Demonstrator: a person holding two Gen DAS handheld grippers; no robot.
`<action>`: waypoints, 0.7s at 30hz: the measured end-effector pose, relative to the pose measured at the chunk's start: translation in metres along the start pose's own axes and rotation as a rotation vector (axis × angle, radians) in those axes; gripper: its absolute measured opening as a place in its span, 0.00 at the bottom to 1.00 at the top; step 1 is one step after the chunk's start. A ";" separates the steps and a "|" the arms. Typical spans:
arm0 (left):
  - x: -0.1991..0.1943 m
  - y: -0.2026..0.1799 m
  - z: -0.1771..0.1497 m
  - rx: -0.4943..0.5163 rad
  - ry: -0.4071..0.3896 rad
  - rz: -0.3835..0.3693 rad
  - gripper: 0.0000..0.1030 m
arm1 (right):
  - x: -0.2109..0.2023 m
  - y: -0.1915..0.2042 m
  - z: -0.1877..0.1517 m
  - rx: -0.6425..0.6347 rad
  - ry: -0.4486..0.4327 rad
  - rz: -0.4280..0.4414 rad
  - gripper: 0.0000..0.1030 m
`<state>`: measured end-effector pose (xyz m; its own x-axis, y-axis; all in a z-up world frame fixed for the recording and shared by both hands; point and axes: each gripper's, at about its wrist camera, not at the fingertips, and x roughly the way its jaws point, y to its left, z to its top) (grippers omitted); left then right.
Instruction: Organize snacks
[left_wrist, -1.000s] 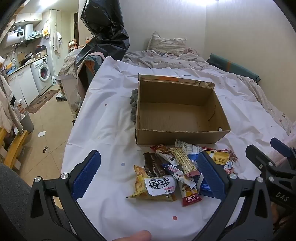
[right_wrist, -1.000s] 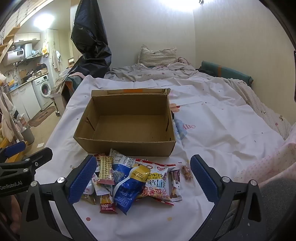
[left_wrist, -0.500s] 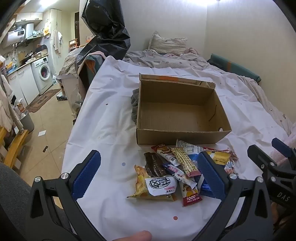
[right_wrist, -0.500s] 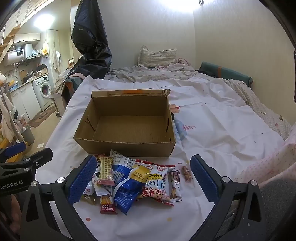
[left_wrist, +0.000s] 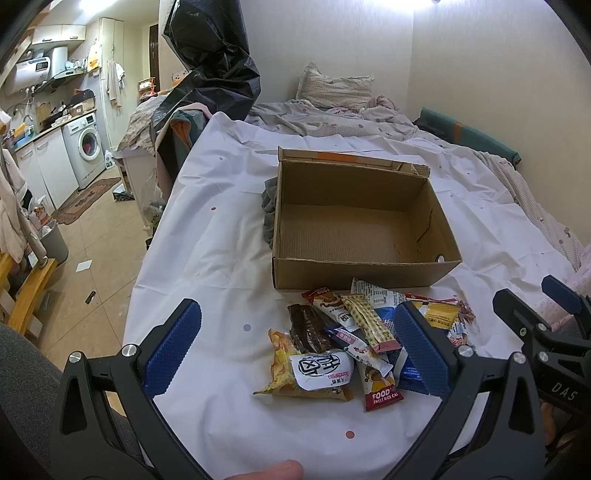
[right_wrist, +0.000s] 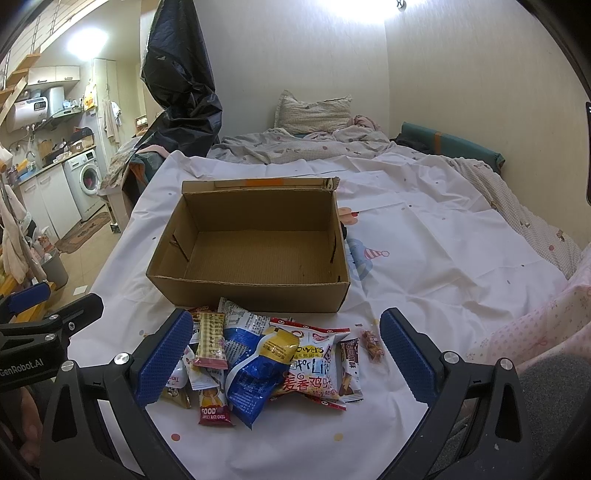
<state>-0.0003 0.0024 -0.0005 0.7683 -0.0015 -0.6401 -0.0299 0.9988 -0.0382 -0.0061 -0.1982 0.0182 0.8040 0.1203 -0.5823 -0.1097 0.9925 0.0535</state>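
Still nothing boxed: snacks (right_wrist: 266, 362) lay heaped on the sheet (left_wrist: 207, 236) just in front of the empty box (right_wrist: 255, 254). Left tongs (left_wrist: 295, 354) and right tongs (right_wrist: 280, 354) hung above the heap, both spread wide, holding nothing. Best judged: take a top packet by its crimped edge (foil wrappers look slick, crinkly). Corrugated cardboard box, rectangular, walls low and stiff.

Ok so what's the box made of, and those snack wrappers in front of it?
The box looks like plain brown corrugated cardboard, matte: ribbing shows on its floor and its rim is ragged. The snack wrappers look like thin printed plastic film, glossy and crinkled, catching highlights; whether foil-lined, I can't tell.
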 end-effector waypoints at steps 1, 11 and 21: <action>0.000 0.000 0.000 0.000 0.000 0.000 1.00 | 0.000 0.000 0.000 0.001 0.000 0.002 1.00; -0.002 0.001 0.000 -0.002 0.003 -0.001 1.00 | 0.002 0.001 -0.001 0.000 0.001 0.003 1.00; 0.001 0.001 0.000 -0.004 0.005 0.001 1.00 | 0.000 -0.001 0.000 0.001 0.003 0.004 1.00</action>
<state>0.0005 0.0031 -0.0005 0.7653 -0.0010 -0.6437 -0.0329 0.9986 -0.0406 -0.0058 -0.1996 0.0185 0.8020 0.1241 -0.5843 -0.1123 0.9921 0.0565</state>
